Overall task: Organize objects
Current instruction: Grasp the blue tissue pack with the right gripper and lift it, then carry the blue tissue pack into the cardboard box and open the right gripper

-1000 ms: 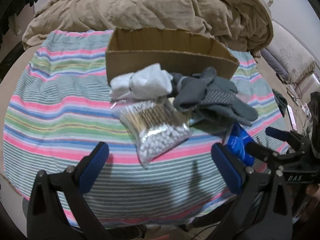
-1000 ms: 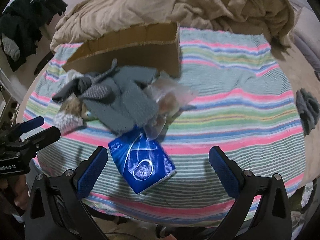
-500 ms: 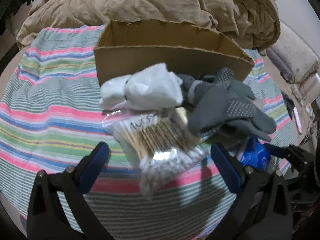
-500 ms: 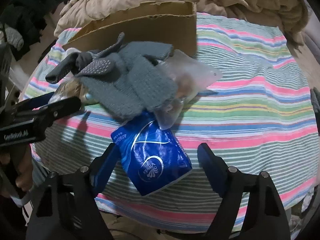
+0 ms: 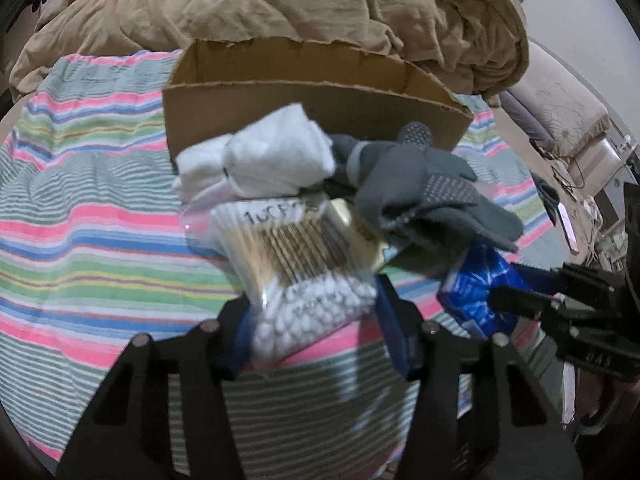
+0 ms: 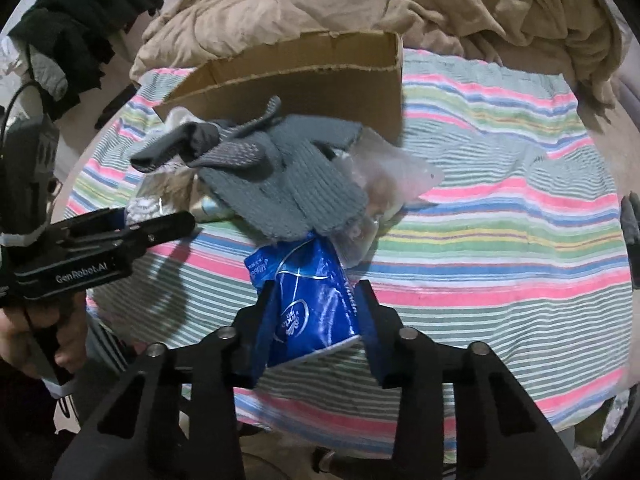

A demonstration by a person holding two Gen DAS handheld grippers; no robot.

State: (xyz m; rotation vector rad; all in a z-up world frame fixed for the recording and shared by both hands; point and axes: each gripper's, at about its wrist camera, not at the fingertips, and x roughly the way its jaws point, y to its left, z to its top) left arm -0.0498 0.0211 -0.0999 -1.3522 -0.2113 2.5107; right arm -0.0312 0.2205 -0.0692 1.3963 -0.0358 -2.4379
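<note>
A clear bag of cotton swabs [image 5: 304, 272] lies on the striped cloth [image 5: 80, 220], its near end between the blue pads of my left gripper [image 5: 314, 326]. Those jaws are closing and the pads touch the bag's sides. My right gripper [image 6: 316, 312] is closing too, its pads pressing on a blue tissue pack [image 6: 304, 280]. Behind both lie grey gloves [image 5: 416, 184], a rolled white cloth [image 5: 264, 164] and a clear plastic bag [image 6: 392, 176]. An open cardboard box [image 5: 312, 104] stands just beyond the pile.
A crumpled tan duvet [image 5: 280, 8] fills the back of the bed. Black garments [image 6: 80, 12] hang at the far left. A person's hand [image 6: 24, 332] holds the left gripper [image 6: 160, 224]. The striped cloth stretches bare to the right of the pile.
Both grippers have come in closer to the pile. The left jaws went from wide apart to closed around the swab bag, the right ones around the blue tissue pack.
</note>
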